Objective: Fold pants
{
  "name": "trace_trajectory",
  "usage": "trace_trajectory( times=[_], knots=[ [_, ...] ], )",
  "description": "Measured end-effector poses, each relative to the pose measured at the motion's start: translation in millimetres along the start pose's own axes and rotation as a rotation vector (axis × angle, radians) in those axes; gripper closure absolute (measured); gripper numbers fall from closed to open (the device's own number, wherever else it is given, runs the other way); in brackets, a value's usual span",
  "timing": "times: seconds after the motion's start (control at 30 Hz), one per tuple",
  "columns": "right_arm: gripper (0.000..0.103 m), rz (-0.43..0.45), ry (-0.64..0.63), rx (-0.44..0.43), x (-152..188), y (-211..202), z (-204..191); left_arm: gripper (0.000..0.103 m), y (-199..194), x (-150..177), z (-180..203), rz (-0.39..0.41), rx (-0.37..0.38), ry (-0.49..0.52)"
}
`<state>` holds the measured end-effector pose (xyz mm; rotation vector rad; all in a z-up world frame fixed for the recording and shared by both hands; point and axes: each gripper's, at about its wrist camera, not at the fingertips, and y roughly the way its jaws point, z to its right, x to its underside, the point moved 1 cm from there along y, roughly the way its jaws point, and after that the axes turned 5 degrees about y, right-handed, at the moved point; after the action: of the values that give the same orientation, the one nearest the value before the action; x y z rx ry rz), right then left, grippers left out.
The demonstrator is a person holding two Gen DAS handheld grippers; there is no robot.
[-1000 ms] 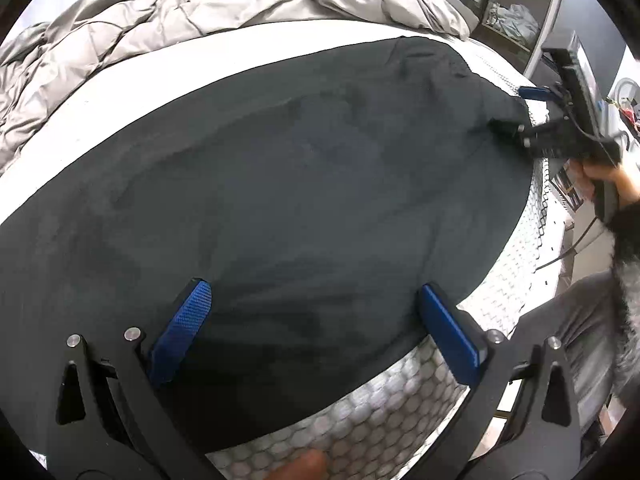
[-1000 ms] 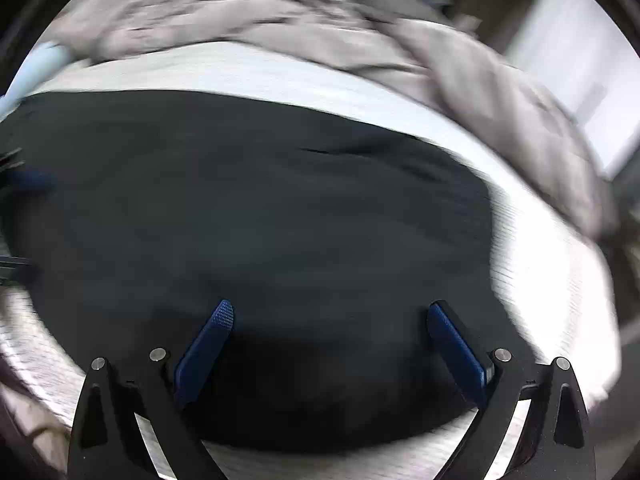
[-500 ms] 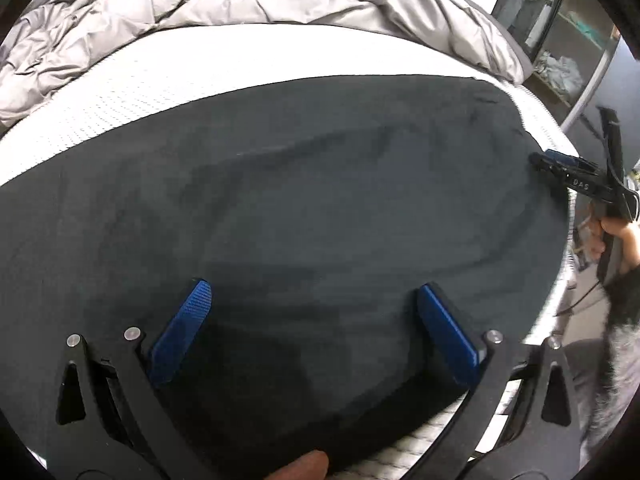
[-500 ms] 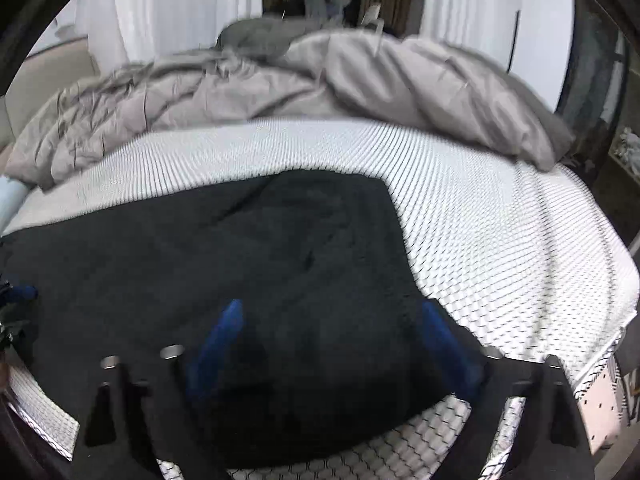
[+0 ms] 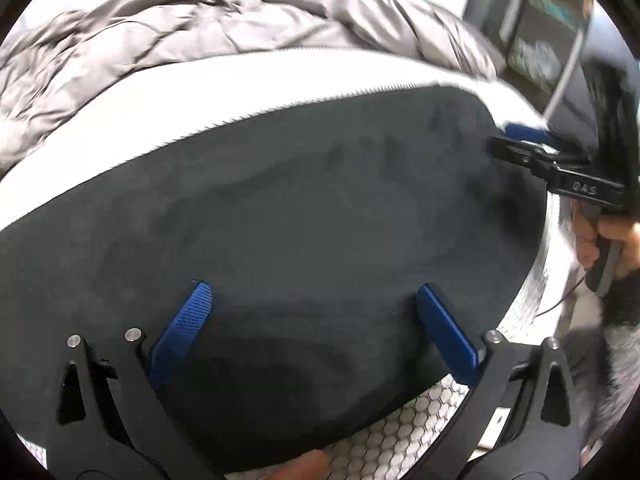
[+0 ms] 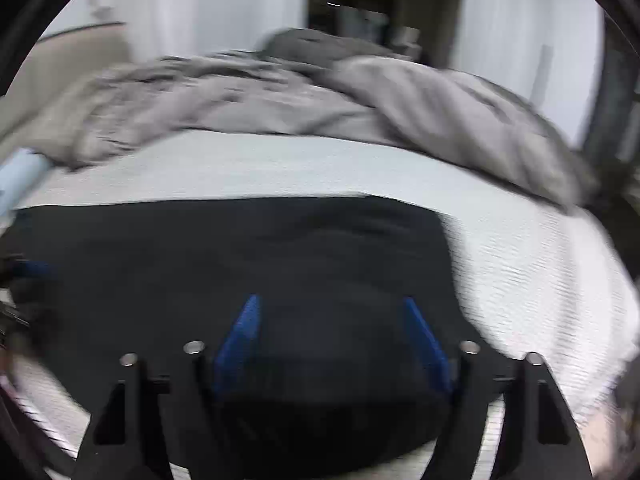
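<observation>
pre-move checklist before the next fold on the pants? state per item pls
1. Pants spread flat on the mattress: ok, only shallow wrinkles.
2. Left gripper open over the near edge, nothing pinched: ok.
3. Right gripper jaws opening, cloth between the pads: grip cannot tell.
4. Duvet clear of the pants: ok.
5. Far edge straight: ok in the right wrist view.
6. Near hem at the mattress edge: cannot tell, hidden by the fingers.
</observation>
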<state>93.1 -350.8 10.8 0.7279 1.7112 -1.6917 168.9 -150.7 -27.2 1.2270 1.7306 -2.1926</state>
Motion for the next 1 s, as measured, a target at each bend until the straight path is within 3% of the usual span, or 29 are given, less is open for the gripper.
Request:
trace_trajectory(
  times=[0.1,0.17,0.23,0.37,0.5,0.67,0.8,0.87,1.0],
  knots=[
    [0.025,-0.091,-0.095,-0.104,6.1,27.1,-47.1,0.000,7.4,9.0,-3.9,-0.035,-0.013,0.002],
    [0.025,-0.156,-0.201,-0.067,19.0,44.7,-71.7,0.000,-0.8,18.8,-17.1,-0.036,-0.030,-0.012],
    [0.019,-0.164,-0.287,-0.017,28.7,50.3,-79.6,0.000,-15.2,38.4,-40.2,-0.048,-0.079,-0.038],
    [0.005,-0.202,-0.224,0.004,24.7,49.2,-54.5,0.000,-48.1,80.1,-84.6,-0.037,-0.171,-0.093],
    [0.004,-0.201,-0.165,0.046,14.4,46.2,-41.6,0.000,-80.0,115.8,-128.2,-0.007,-0.228,-0.192],
    [0.004,-0.167,-0.170,-0.062,-3.0,52.5,-95.3,0.001,-98.4,105.0,-133.2,0.082,-0.197,-0.240],
    [0.004,-0.192,-0.271,-0.160,-5.8,71.7,-164.6,0.001,-53.1,72.3,-122.9,-0.035,-0.179,-0.216],
    [0.004,-0.214,-0.321,-0.205,-4.0,80.2,-192.8,0.000,-27.3,65.3,-124.4,-0.112,-0.211,-0.183],
    [0.004,-0.255,-0.408,-0.224,4.1,93.7,-209.1,0.000,-34.1,79.3,-128.5,-0.096,-0.225,-0.160]
  ],
)
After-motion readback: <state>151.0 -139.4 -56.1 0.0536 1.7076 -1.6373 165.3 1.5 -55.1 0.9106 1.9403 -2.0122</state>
